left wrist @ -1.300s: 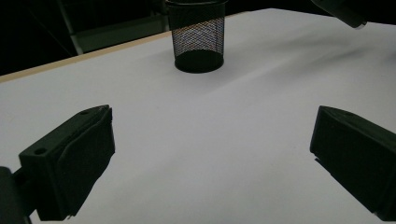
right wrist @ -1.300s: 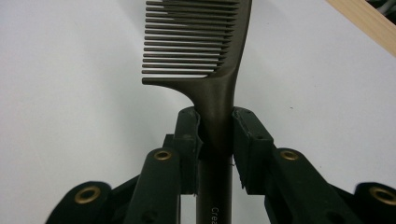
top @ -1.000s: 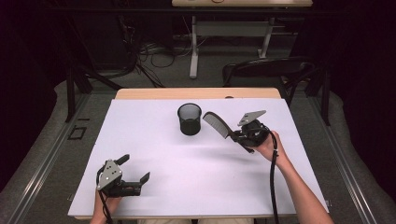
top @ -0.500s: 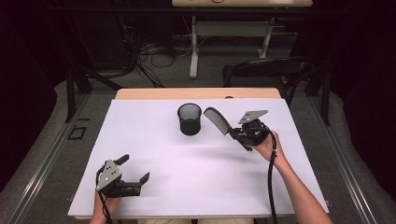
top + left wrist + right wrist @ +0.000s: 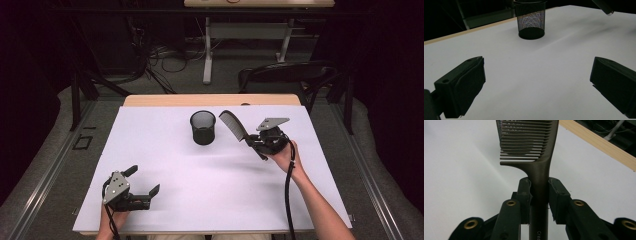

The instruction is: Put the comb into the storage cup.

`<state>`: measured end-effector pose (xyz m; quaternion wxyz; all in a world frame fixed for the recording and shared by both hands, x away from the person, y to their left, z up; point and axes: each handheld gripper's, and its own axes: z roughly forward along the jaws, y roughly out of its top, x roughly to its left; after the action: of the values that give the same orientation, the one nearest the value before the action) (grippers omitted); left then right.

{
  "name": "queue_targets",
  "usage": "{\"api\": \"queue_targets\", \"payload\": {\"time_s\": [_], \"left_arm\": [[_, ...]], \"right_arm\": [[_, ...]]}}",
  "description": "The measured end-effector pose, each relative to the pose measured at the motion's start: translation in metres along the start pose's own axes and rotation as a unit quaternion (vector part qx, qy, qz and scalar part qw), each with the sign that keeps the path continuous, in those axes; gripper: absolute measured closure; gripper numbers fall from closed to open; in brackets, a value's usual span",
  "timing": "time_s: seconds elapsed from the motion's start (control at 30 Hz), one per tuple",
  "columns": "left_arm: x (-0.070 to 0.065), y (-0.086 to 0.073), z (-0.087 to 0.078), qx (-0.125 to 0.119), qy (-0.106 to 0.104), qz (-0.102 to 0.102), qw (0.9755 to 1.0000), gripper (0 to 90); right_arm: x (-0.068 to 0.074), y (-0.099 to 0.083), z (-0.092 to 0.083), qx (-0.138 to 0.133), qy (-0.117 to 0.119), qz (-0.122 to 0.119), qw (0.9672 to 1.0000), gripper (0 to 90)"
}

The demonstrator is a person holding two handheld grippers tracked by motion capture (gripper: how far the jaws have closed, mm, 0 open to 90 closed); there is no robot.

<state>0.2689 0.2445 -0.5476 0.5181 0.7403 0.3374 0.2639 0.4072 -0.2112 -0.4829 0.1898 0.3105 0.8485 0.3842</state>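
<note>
We hold the right gripper [image 5: 248,141] clamped on the handle of a dark comb [image 5: 231,124], its toothed end raised just beyond the jaws. The black mesh pen cup [image 5: 203,127] stands just beside that end. Our left gripper [image 5: 146,182] rests near the table [image 5: 165,150] edge, jaws wide apart with nothing between them, well apart from the cup.

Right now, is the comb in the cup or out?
Out: the right gripper holds the comb beside the cup, above the table.

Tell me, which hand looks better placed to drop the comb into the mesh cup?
Probably the right: its gripper already clamps the comb beside the mesh cup. The left gripper rests open at the near edge.
</note>
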Motion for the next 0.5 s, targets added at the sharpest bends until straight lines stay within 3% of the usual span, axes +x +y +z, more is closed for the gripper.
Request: {"api": "queue_targets", "payload": {"time_s": [0.5], "left_arm": [[0.0002, 0.0001, 0.0002, 0.001, 0.002, -0.001, 1.0000, 0.0]], "right_arm": [[-0.0013, 0.0002, -0.0024, -0.039, -0.011, 0.018, 0.9990, 72.9]]}}
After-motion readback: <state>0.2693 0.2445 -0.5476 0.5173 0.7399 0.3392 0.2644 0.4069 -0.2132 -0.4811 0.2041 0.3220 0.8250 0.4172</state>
